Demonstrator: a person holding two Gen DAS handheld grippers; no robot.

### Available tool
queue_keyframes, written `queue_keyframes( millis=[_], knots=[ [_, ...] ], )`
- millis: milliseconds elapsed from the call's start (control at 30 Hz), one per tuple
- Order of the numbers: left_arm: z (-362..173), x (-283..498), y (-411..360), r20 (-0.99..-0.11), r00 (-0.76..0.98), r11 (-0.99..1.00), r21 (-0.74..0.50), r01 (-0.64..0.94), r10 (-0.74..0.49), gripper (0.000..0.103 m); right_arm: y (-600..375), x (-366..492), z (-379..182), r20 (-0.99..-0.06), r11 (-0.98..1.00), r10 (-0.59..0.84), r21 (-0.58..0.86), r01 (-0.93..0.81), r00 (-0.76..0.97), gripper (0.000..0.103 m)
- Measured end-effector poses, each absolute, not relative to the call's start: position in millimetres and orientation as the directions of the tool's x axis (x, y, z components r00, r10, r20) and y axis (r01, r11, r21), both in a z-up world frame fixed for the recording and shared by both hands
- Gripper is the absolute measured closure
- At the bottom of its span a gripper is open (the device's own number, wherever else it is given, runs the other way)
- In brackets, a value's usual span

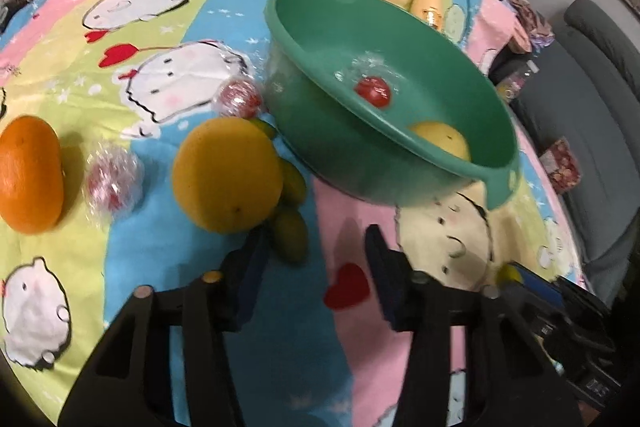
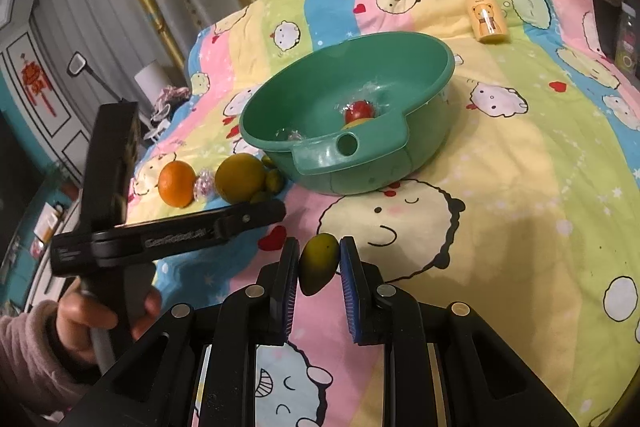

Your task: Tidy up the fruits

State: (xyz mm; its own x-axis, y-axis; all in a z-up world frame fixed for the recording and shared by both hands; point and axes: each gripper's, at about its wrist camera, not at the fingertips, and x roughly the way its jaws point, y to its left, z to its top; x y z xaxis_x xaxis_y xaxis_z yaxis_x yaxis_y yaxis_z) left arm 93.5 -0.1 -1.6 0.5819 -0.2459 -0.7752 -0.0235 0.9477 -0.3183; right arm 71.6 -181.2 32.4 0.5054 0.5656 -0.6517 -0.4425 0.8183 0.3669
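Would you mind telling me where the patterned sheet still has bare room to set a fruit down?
The widest free patch lies right of the green plastic basin, running toward the cream bear-print bottle. Bare sheet also lies in front of the basin. It is crowded left of it: orange, wrapped red ball, large yellow citrus and small green fruits sit close together.

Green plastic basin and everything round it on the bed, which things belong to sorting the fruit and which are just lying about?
Part of the job:
green plastic basin
round orange
large yellow citrus
plastic-wrapped red fruit
small green-yellow fruit in right gripper

Just lying about:
yellow bear-print bottle
cartoon striped bedsheet
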Motion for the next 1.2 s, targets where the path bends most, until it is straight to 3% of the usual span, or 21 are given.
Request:
queue_keyframes(
  millis=[233,1200],
  knots=[
    [-6.0,96.4,3.2,-0.788,0.585,0.969,-0.247,-0.016,-0.191,0.085,-181.7,71.8,30.1,-0.645,0.812,0.575,0.379,-0.443,0.503,0.081],
    [34.1,42.3,17.6,-0.767,0.611,0.967,-0.254,-0.007,-0.197,0.085,-153.4,58.2,47.7,-0.628,0.769,0.622,0.378,-0.516,0.467,0.081]
  ],
)
